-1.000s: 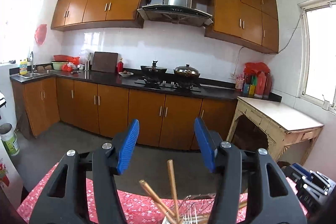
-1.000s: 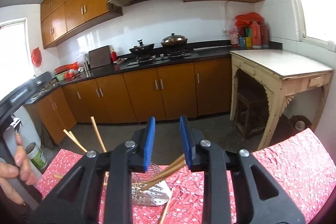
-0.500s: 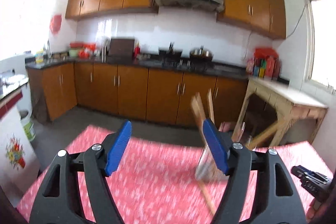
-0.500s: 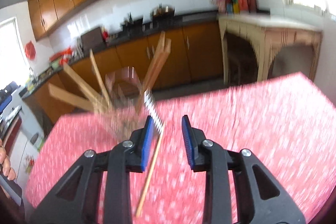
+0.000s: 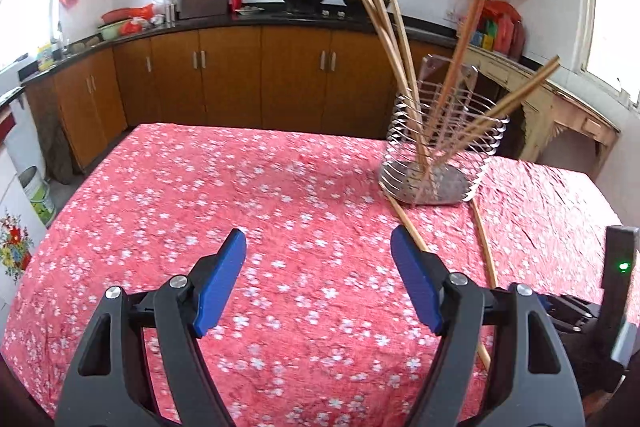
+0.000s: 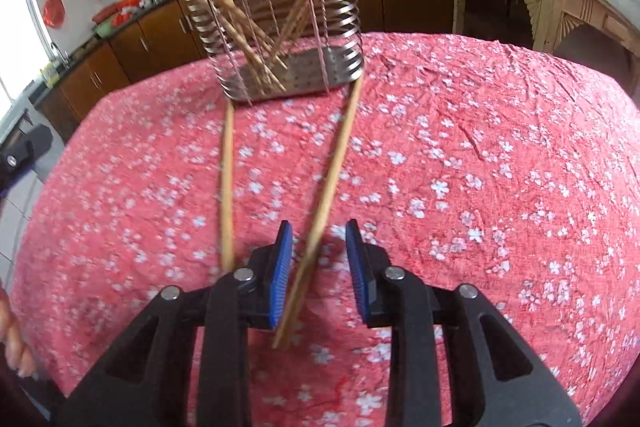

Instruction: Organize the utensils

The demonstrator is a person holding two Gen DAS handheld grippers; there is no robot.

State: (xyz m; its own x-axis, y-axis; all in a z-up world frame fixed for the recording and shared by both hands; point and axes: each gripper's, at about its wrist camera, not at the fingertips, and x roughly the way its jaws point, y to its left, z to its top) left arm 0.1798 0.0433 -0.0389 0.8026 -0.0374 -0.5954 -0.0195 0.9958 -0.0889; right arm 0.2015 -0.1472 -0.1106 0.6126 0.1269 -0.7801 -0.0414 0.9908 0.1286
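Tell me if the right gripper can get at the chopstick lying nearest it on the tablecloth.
Probably yes: that chopstick already lies between the closing jaws of the right gripper, nothing covers it, and the pads do not yet press it.

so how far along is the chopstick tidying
Partly done. Several chopsticks already stand in the wire holder. In hand: the right tongs are closing around one loose chopstick lying on the red tablecloth, not gripped yet. Left: that one and the second loose chopstick beside it. The left tongs are open and empty.
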